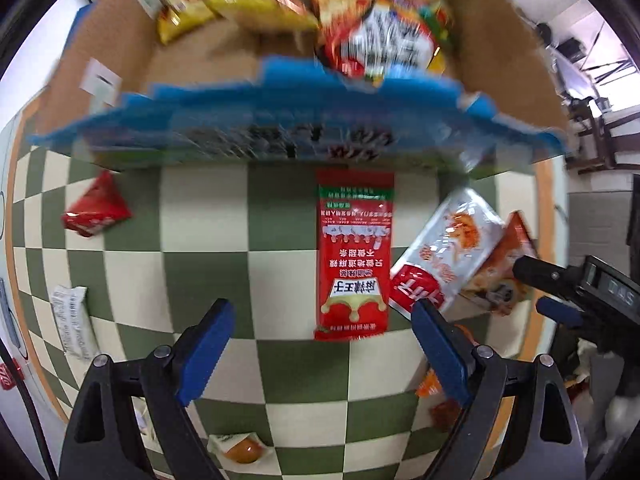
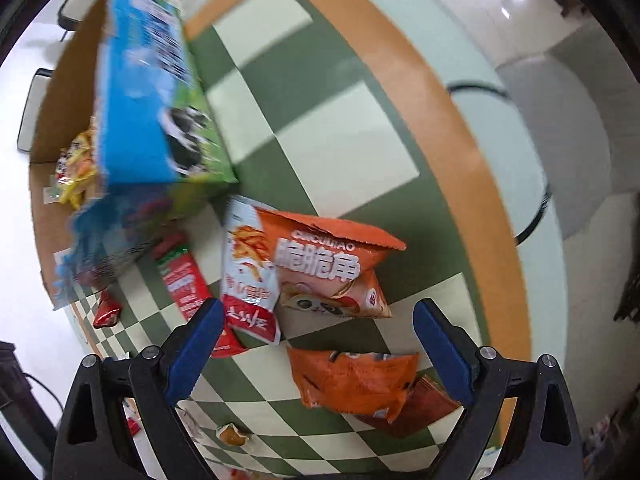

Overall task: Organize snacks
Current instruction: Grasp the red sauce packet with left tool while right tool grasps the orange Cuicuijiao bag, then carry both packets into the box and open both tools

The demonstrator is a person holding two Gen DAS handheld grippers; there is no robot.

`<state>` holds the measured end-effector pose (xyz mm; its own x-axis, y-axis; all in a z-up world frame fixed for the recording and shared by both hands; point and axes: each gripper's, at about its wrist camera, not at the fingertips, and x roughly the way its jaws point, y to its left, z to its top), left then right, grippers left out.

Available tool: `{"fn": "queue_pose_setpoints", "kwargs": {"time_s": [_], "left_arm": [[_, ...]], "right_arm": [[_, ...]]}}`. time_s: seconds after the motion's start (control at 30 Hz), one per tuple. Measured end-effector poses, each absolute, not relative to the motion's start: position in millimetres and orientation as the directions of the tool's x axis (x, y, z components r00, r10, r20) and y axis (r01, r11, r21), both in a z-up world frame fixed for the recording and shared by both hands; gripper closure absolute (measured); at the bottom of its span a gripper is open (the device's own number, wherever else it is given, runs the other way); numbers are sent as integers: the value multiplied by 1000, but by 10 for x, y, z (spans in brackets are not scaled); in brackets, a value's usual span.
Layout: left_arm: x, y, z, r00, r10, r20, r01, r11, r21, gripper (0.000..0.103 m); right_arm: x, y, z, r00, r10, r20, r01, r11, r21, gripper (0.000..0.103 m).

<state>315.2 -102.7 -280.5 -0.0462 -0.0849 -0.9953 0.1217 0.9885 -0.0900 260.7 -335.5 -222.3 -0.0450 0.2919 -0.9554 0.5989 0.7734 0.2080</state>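
Red snack packet (image 1: 354, 256) lies between and beyond the spread, empty left tongs (image 1: 324, 322)

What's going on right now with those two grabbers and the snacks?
Left gripper open, empty, over red sachet. Right gripper open, empty, over orange chip bags. Cardboard box part filled. Blue flap overhangs mat.

Looks like an office or lab space. Checkered mat (image 1: 208, 216) on a white floor (image 2: 520, 8), desks and chairs (image 1: 596, 136) behind, snack-filled cardboard box (image 1: 224, 60).
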Motion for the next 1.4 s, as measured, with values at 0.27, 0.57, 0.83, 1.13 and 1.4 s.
{"fn": "queue_pose_setpoints", "kwargs": {"time_s": [0.27, 0.57, 0.83, 1.13, 1.4], "left_arm": [[3255, -1266, -3294, -113, -15, -994, 130, 991, -29, 13], [3305, -1340, -3430, -84, -5, -996, 125, 992, -16, 26], [3334, -1170, -3251, -50, 5, -999, 127, 992, -2, 58], [3082, -1024, -3067, -24, 7, -1000, 129, 992, 4, 60], [2872, -707, -2723, 0, -70, -998, 100, 993, -70, 60]], "right_arm": [[2582, -3333, -2547, -67, 275, -959, 616, 768, 177, 36], [2584, -3476, -2599, -71, 291, -954, 622, 760, 186, 39], [2756, -3351, -2580, -89, 173, -981, 543, 834, 98, 41], [2644, -3366, -2456, -34, 192, -981, 532, 834, 145, 56], [2441, -3380, -2131, 32, 249, -968, 507, 831, 230, 56]]}}
